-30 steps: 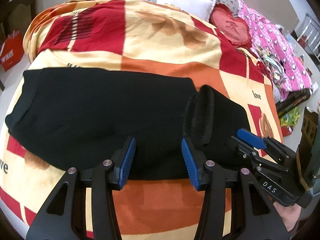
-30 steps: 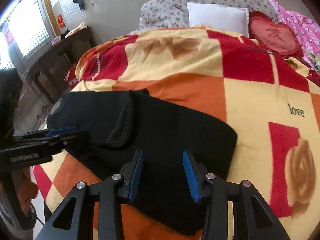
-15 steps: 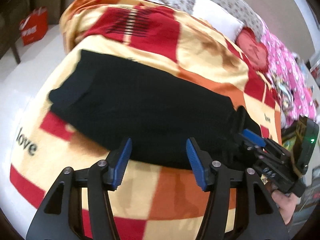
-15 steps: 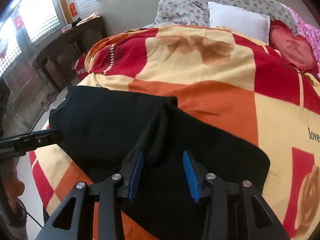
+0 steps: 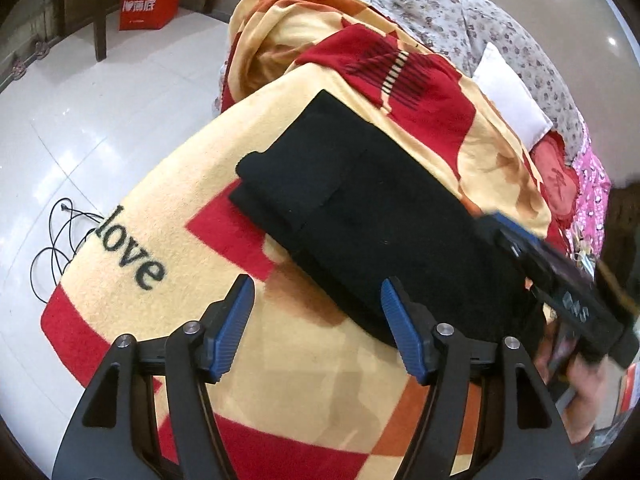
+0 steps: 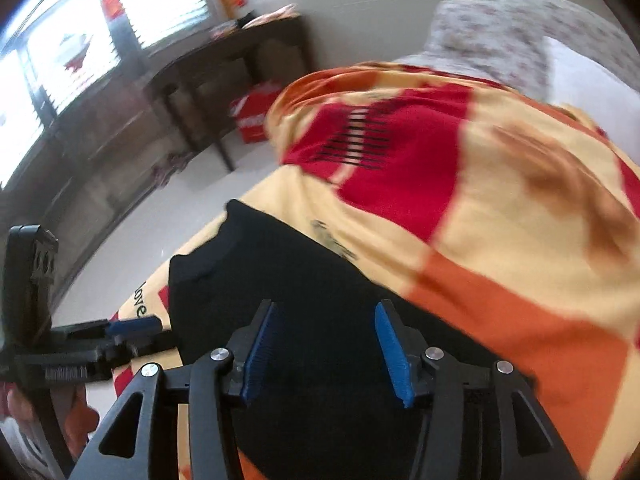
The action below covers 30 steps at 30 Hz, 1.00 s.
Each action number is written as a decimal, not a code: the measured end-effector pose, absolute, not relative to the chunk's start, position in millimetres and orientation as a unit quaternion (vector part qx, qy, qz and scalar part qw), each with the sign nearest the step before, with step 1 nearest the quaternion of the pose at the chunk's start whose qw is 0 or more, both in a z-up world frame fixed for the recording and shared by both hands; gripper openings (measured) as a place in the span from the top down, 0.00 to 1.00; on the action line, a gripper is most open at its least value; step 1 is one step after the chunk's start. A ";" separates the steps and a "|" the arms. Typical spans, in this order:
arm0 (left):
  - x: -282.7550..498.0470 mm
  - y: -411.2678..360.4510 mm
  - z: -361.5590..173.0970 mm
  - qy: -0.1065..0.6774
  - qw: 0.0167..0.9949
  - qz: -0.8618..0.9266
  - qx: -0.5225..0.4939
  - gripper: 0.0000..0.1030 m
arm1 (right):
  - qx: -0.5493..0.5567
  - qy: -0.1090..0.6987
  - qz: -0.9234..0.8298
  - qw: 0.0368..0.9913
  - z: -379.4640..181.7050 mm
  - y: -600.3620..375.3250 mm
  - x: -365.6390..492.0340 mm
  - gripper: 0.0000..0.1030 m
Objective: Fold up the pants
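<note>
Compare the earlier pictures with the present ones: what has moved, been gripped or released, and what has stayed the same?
The raised ribbed fold in the black pants is gone; they now lie flat, one layer over another, on the blanket. Both views have swung left, toward the floor and the pants' far end. The left gripper and right gripper remain open and empty throughout, nothing gripped. The pants stay on the blanket.
</note>
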<state>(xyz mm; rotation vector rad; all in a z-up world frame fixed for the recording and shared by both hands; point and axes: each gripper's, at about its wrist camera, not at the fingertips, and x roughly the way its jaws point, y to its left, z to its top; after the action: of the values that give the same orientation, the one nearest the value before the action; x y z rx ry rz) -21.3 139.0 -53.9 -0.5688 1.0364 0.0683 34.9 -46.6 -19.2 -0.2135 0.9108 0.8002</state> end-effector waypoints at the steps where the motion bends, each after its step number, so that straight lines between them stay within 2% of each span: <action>1: -21.7 140.0 -54.7 0.487 0.830 0.037 -0.270 0.36 | -0.109 0.427 0.383 0.812 -20.6 -34.7 39.3 0.52; 8: -16.0 140.9 -59.4 0.477 0.834 0.045 -0.273 0.32 | -0.149 0.442 0.415 0.782 -45.0 31.3 74.9 0.51; 11: -10.4 139.9 -59.9 0.470 0.838 0.037 -0.276 0.22 | -0.142 0.453 0.428 0.769 -57.3 41.2 86.3 0.50; 14: -6.1 138.6 -60.4 0.459 0.843 0.034 -0.279 0.20 | -0.101 0.466 0.440 0.761 -65.5 37.8 95.2 0.50; 15: -4.1 137.8 -60.6 0.454 0.846 0.027 -0.279 0.20 | -0.084 0.465 0.441 0.763 -66.5 34.9 96.5 0.53; 16: -2.3 136.7 -60.5 0.450 0.848 0.019 -0.279 0.20 | -0.069 0.467 0.442 0.762 -67.6 31.4 97.8 0.61; 17: -0.3 136.0 -60.4 0.448 0.848 0.008 -0.282 0.27 | -0.058 0.468 0.441 0.764 -67.6 27.7 98.6 0.64; 18: 1.6 135.8 -61.3 0.452 0.842 -0.014 -0.295 0.55 | -0.049 0.464 0.442 0.767 -64.9 23.2 97.7 0.72; 19: 3.2 135.2 -60.9 0.456 0.838 -0.022 -0.297 0.71 | -0.036 0.457 0.447 0.768 -60.2 17.5 95.7 0.81; 20: 5.3 132.7 -58.3 0.460 0.835 -0.044 -0.298 0.77 | -0.019 0.448 0.452 0.771 -52.4 8.8 93.4 0.84; 23: 0.7 121.2 -36.7 0.436 0.859 -0.052 -0.264 0.83 | 0.013 0.419 0.460 0.782 -27.0 -18.4 77.5 0.87; 25: -6.6 105.7 -13.2 0.409 0.878 -0.075 -0.237 0.85 | 0.028 0.391 0.460 0.797 -6.0 -45.4 61.6 0.93; 29: -19.4 55.5 29.5 0.368 0.900 -0.152 -0.177 0.88 | 0.088 0.340 0.449 0.822 34.6 -122.0 33.1 0.95; 30: -21.3 36.6 35.8 0.365 0.900 -0.179 -0.160 0.91 | 0.099 0.331 0.440 0.829 42.3 -143.7 24.5 0.95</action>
<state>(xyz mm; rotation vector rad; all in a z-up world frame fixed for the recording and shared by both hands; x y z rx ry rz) -21.3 36.6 35.8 -0.3308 0.7547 -0.3703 24.5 -143.7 42.3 0.2099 0.7021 0.9339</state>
